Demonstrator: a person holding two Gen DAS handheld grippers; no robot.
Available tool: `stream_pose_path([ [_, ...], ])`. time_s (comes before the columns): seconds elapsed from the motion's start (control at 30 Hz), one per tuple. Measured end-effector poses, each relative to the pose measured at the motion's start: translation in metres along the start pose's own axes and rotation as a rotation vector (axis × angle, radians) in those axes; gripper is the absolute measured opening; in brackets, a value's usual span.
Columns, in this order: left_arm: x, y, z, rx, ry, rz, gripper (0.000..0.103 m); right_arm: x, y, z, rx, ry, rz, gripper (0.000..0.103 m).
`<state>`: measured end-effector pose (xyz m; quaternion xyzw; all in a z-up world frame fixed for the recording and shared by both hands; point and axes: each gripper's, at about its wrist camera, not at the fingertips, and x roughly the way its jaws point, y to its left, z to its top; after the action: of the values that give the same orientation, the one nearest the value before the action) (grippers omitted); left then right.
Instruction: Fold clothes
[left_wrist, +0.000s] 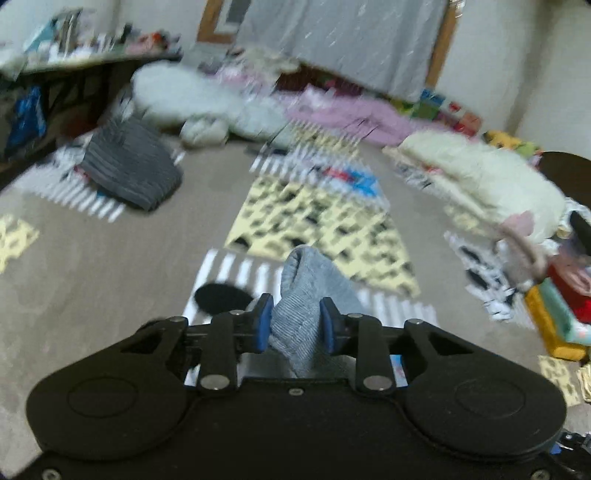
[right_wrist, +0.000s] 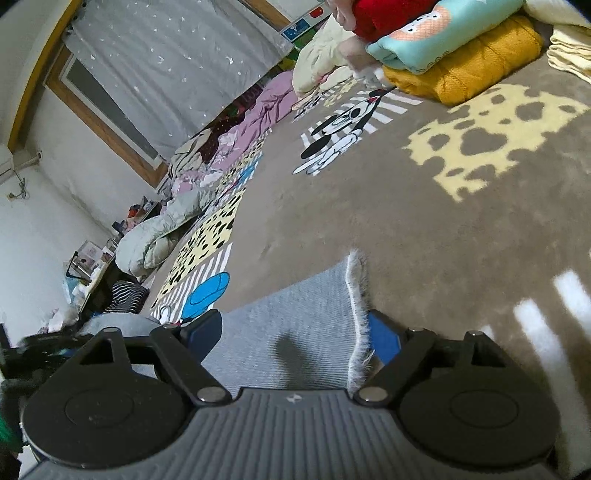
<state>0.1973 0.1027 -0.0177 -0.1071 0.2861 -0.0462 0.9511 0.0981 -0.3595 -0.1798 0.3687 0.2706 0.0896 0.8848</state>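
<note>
While the left view was motion-blurred, the left gripper was clearly clenched on a bunched fold of grey cloth, which rose ahead of its blue pads and drooped back toward the body. Right gripper sat spread wide over the same grey cloth; the frayed white hem ran just inside its right pad, fabric lying flat between the fingers, not pinched. Cloth rested on the brown rug directly ahead of the right tool. Far ahead-right of it: a stack of folded items, mustard one at the bottom, teal one on top. Ahead-left of the left tool: a striped grey garment on the rug, well apart from the cloth.
</note>
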Motion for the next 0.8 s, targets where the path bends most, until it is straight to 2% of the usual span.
stream_pose_path([
  [0.1, -0.021, -0.036, 0.005, 0.07, -0.056, -0.033, 0.025, -0.006, 0.001, 0.001, 0.001, -0.031, -0.01, 0.083],
  [0.27, -0.041, -0.111, -0.014, 0.237, -0.112, -0.072, 0.023, -0.025, 0.008, 0.005, -0.04, -0.121, 0.012, 0.084],
  [0.37, -0.042, -0.155, -0.041, 0.312, -0.118, -0.101, 0.023, -0.029, 0.006, 0.007, -0.017, -0.108, 0.121, 0.084],
  [0.43, -0.04, -0.184, -0.064, 0.379, -0.118, -0.104, 0.022, -0.026, 0.0, 0.006, 0.053, -0.063, 0.224, 0.084],
  [0.53, -0.033, -0.221, -0.101, 0.479, -0.11, -0.101, 0.021, -0.016, -0.019, 0.004, 0.234, 0.001, 0.37, 0.087],
  [0.63, -0.025, -0.246, -0.132, 0.547, -0.078, -0.121, 0.02, -0.008, -0.039, 0.002, 0.408, 0.035, 0.469, 0.096],
  [0.8, -0.017, -0.272, -0.167, 0.621, -0.02, -0.216, 0.018, -0.002, -0.058, -0.005, 0.556, 0.061, 0.506, 0.097],
])
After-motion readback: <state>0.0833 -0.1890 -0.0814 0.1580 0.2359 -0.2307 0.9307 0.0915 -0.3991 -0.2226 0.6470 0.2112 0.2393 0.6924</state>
